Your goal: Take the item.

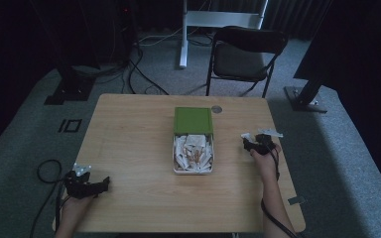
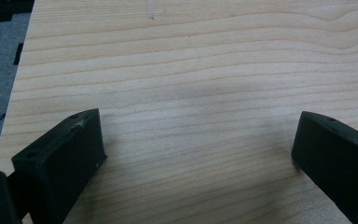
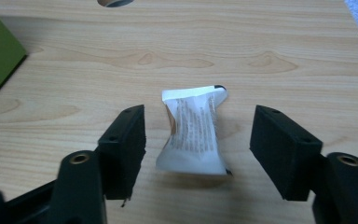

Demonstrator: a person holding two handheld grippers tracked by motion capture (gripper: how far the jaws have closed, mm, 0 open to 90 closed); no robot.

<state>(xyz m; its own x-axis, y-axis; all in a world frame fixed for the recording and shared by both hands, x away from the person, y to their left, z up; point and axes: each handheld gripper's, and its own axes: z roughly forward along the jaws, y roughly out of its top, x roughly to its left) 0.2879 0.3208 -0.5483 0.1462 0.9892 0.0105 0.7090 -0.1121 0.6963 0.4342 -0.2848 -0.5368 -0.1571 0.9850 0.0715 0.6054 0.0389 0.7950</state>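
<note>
The right gripper (image 3: 198, 154) stands with its jaws spread well apart, and a small white crinkled wrapped packet (image 3: 193, 133) with fine print lies on the light wooden table (image 1: 129, 148) between them, touched by neither pad. In the high view that gripper (image 1: 258, 145) sits right of the open box, near the table's right edge. It looks like the setting-down step: 1 packet taken from the box and laid on the bare wood, with nothing now in the grip. The next move probably calls for lifting the gripper clear without nudging the packet, then swinging left over the box for another piece.

The left gripper (image 2: 193, 154) rests at the near left corner, jaws wide apart over bare wood, with nothing between them; in the high view it (image 1: 87, 184) lies well away from the work.

At the table's middle stands a shallow rectangular tin box (image 1: 174, 153) heaped with more white packets (image 1: 193, 151), its green lid (image 1: 193, 120) lying just beyond it. A small round grommet hole (image 1: 216, 109) sits just right of the lid. Nothing stands between gripper and box. Beyond the table, a black folding chair (image 1: 245, 54) stands on the grey carpet.
</note>
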